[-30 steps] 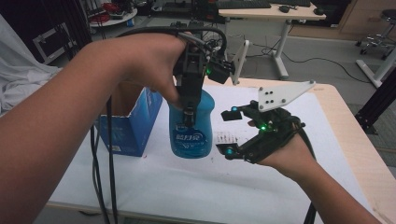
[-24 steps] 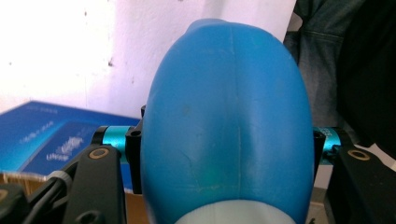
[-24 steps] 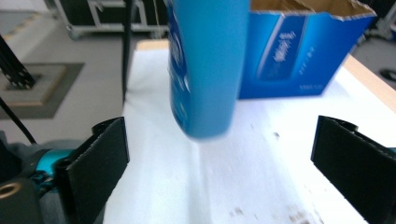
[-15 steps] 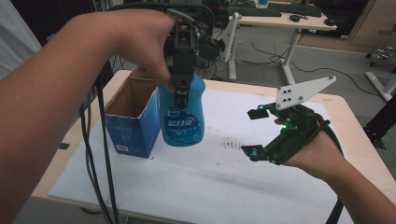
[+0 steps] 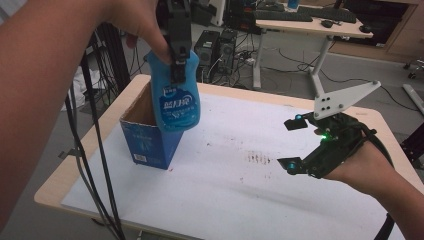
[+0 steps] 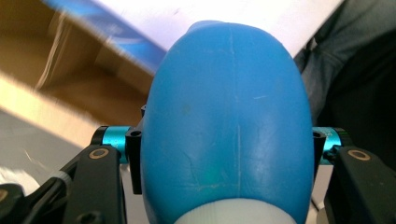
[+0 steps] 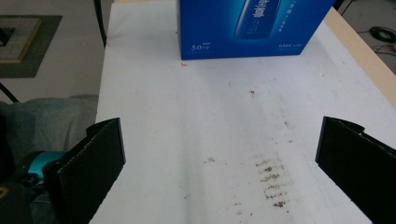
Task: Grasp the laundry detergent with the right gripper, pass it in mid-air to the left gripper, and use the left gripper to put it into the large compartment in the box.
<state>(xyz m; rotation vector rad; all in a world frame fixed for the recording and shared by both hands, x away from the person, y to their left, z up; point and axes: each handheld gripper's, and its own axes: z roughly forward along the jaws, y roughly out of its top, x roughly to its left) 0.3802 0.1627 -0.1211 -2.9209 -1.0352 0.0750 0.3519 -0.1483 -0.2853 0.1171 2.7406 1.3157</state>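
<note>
White sheet (smudged) covers the table; left claw pinches bottle, right claw spread

Left gripper: black body, 2 black jaw arms with brass-coloured screw heads, cyan anodised cylinders at each jaw base; black cables trail below the forearm. Right gripper: black frame, green indicator lights, grey 3-cornered plate with 4 holes, 2 flat black jaw pads, black cable. Forearms bare, no sleeves.
</note>
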